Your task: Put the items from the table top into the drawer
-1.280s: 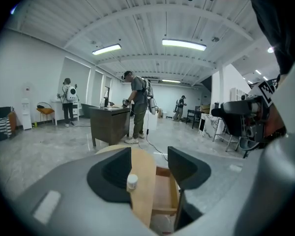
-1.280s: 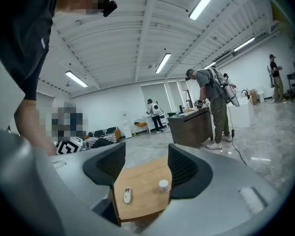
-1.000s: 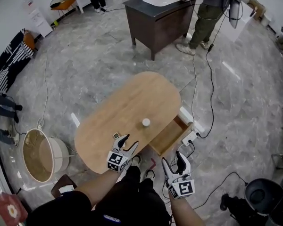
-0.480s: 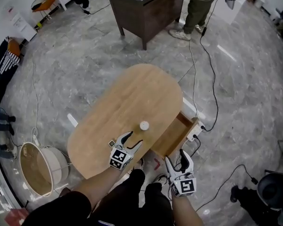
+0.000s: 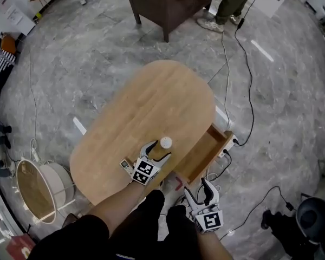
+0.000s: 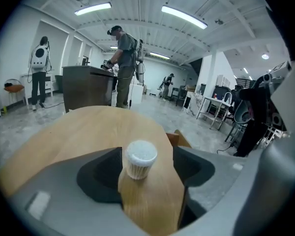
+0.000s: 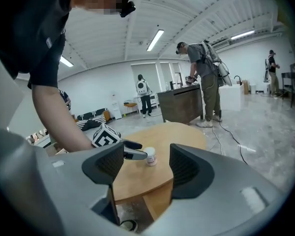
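Head view looks steeply down; all share table (image 5: pixel 151 102).

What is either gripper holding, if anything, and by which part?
Nothing yet. The left gripper has its jaws open around the jar on the table, not closed on it. The right gripper is open and empty.

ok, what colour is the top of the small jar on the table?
White top, tan body. The small jar shows best in the left gripper view.
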Tool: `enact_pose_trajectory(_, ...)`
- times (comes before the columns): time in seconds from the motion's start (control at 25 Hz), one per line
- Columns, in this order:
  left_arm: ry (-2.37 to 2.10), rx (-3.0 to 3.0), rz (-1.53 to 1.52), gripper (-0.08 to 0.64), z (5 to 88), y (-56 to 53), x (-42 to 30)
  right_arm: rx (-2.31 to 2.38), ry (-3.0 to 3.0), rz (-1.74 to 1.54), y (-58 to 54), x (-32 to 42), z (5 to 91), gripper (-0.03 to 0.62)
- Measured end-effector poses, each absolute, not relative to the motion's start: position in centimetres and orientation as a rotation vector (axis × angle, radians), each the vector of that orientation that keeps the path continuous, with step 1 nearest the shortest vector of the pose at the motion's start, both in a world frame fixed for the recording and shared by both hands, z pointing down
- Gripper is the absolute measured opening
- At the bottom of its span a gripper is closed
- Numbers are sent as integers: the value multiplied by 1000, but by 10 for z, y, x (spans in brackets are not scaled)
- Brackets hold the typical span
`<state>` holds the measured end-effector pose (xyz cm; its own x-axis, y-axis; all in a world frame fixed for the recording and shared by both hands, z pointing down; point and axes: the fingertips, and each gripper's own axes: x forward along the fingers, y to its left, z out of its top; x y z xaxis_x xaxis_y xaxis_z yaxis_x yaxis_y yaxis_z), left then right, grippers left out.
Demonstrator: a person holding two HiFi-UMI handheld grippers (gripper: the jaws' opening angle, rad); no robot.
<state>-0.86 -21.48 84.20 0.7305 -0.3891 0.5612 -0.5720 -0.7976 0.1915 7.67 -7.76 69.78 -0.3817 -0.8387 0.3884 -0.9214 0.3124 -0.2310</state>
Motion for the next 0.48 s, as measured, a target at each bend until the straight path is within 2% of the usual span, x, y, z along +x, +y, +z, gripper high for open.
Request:
enact_pose_trajectory(0.16, -699, 2582, 795, 315, 857, -213, -3, 1603, -2404, 567, -79, 73, 688, 304)
enact_pose_trajectory(0.28, -700, 2567, 816, 341, 866, -218, 1, 1611, -2416, 613, -79, 77, 695, 304)
enact_pose_trajectory(0.48, -790, 2565, 834, 345, 875, -234, 10, 1578, -2435, 666, -73, 88, 716, 304)
